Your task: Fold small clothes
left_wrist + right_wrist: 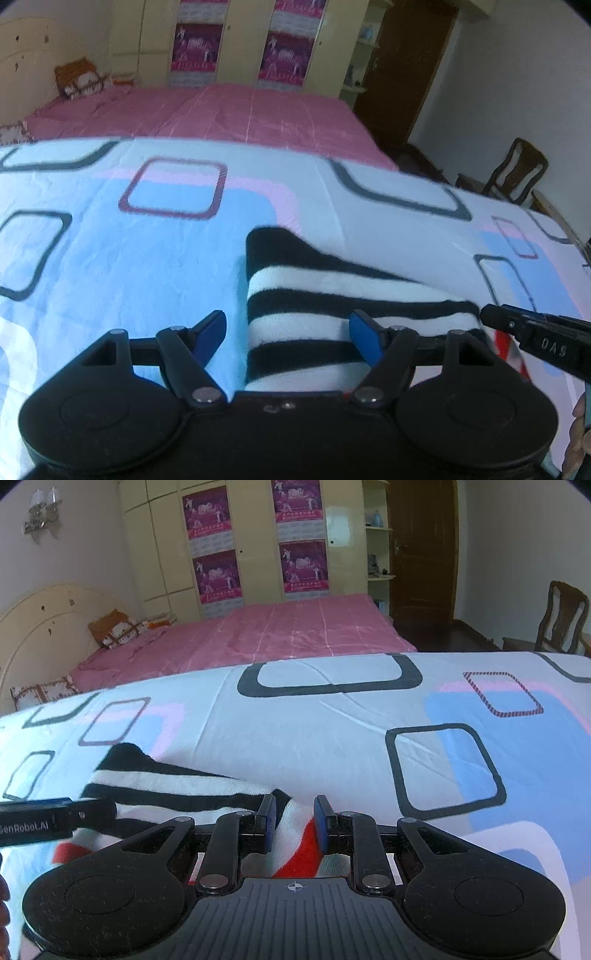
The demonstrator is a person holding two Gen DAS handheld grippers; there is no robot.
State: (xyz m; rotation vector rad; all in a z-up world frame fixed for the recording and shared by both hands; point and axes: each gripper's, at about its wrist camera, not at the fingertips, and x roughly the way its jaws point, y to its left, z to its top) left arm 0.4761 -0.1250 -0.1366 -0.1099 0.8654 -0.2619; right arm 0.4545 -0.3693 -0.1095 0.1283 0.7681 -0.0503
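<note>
1. The striped garment (317,295) lies on the patterned sheet (110,258), black and white bands on top and a red-and-white part (295,849) at the near end. It looks already doubled over, so I judge the folding is in the middle, not at the start.
2. The right gripper (294,825) has its blue pads narrowly apart with the red-and-white cloth between them — it appears to pinch this near edge, probably to carry it over the rest.
3. The left gripper (288,338) stands wide open. Its right pad is over the striped bands and its left pad over bare sheet, so the cloth's left edge is between them. It holds nothing; whether it touches the cloth I cannot tell.
4. I think the open claw is placed there to take, or press down, the side that the other does not control.
5. Room for moving: beyond the garment the sheet is bare up to its far edge, where the pink bed (295,627) begins — enough space to lay the fold forward. The two grippers are close beside each other, so a collision is the main risk.
</note>
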